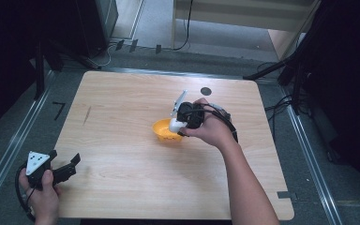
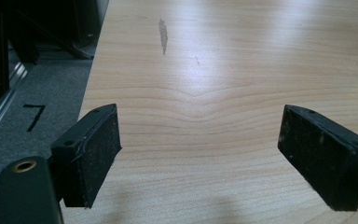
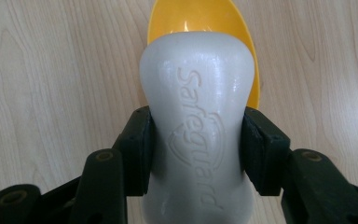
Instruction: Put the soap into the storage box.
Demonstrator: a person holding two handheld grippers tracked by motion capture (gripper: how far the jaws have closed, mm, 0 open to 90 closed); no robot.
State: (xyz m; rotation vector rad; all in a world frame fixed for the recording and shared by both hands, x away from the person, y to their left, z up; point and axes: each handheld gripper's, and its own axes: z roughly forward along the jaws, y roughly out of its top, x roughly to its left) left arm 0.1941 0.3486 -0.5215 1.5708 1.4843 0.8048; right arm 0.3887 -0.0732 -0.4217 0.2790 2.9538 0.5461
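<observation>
A white bar of soap [image 3: 196,126] with raised lettering is clamped between the two black pads of my right gripper [image 3: 196,149], which is shut on its waist. Directly below the soap sits a yellow bowl [image 3: 200,18], and the soap's far end hangs over it. From the high view the right gripper [image 1: 180,126] points down over the yellow bowl [image 1: 165,131] near the table's middle, the white soap [image 1: 175,124] showing at its tip. My left gripper [image 1: 63,169] rests at the table's front left corner, its jaws open and empty above bare wood [image 2: 200,154].
The wooden table [image 1: 122,108] carries a dark round mark [image 1: 206,91] at its far edge and a grey streak [image 1: 87,114] at the left. Cables and dark stands crowd the floor past the right and far edges.
</observation>
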